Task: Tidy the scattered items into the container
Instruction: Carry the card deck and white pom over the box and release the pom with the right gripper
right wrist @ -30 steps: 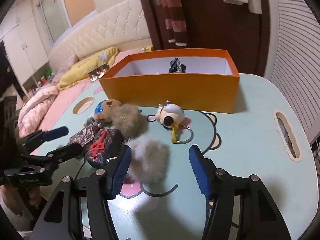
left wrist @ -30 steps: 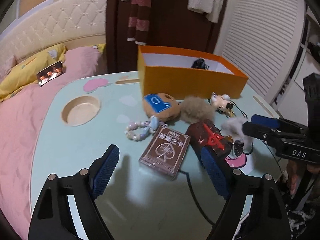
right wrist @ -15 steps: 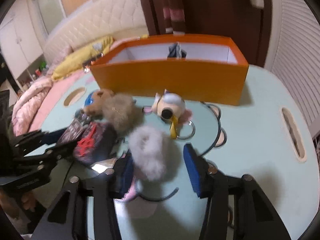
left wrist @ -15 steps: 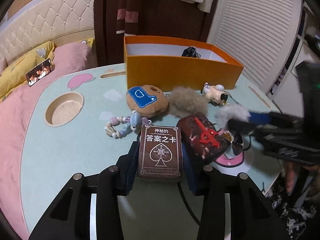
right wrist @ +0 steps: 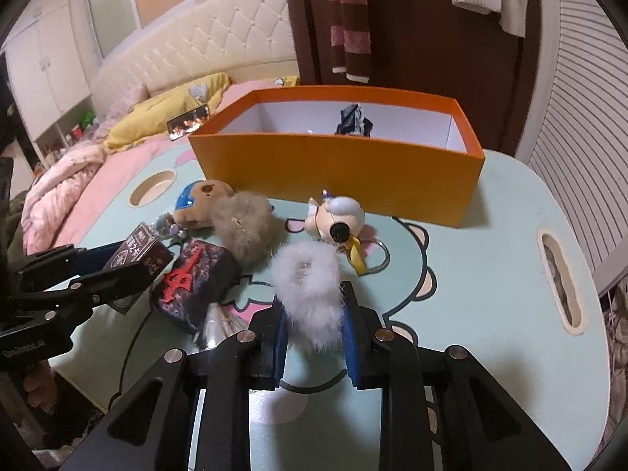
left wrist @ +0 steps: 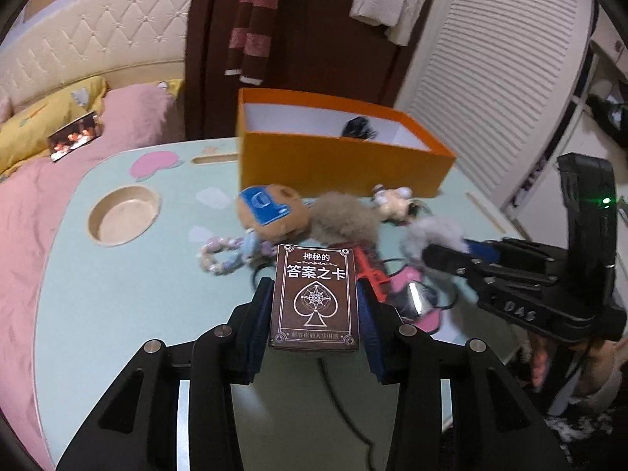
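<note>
Early days: left gripper [left wrist: 314,314] clamps the brown card box [left wrist: 314,298], right gripper [right wrist: 314,325] squeezes the white fur pompom [right wrist: 310,290], both off the table, while only one dark item [right wrist: 353,119] sits in the orange box [right wrist: 345,172] and five toys wait outside.

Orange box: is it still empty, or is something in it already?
Not empty. The orange box holds one small dark item near its back wall; the rest of the visible white interior looks bare. What the item is, cannot tell.
</note>
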{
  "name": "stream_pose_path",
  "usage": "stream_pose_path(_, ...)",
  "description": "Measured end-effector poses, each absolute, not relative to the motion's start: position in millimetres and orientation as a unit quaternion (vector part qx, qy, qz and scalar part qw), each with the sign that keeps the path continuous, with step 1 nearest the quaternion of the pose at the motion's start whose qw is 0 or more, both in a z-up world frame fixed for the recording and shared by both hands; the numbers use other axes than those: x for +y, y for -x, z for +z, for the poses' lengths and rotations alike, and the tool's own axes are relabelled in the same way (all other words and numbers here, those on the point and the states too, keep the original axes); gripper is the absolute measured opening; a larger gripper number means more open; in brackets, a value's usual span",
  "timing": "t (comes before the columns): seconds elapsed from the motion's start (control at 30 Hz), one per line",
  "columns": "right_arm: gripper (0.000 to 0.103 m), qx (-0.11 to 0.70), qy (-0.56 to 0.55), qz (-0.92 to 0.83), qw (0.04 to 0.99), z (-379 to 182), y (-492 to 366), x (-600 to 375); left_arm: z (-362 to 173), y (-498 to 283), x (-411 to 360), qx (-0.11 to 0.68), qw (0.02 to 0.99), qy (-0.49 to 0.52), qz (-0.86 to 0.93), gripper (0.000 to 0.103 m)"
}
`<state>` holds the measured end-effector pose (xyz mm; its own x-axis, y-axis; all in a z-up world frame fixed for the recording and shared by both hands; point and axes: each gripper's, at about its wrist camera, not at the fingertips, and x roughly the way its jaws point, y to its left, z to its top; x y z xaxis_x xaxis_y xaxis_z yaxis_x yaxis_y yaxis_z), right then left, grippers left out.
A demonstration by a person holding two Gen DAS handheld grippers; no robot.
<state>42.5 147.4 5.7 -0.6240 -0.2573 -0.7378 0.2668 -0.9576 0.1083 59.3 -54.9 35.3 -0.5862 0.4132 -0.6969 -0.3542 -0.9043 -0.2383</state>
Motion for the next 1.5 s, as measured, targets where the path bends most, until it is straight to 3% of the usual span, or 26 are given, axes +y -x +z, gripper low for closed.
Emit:
stream_pose_path(0.9,0.023,-0.01,-0.349,-0.927,0.14,68,31,160,103,38,-5,0.002,0.249,0.359,0.9,0.042)
stream_pose_path(1.5,0.023,-0.032,-0.372,-0.918,0.132,50,81,171,77,87,9,-0.001,0.247,0.396,0.884,0.043)
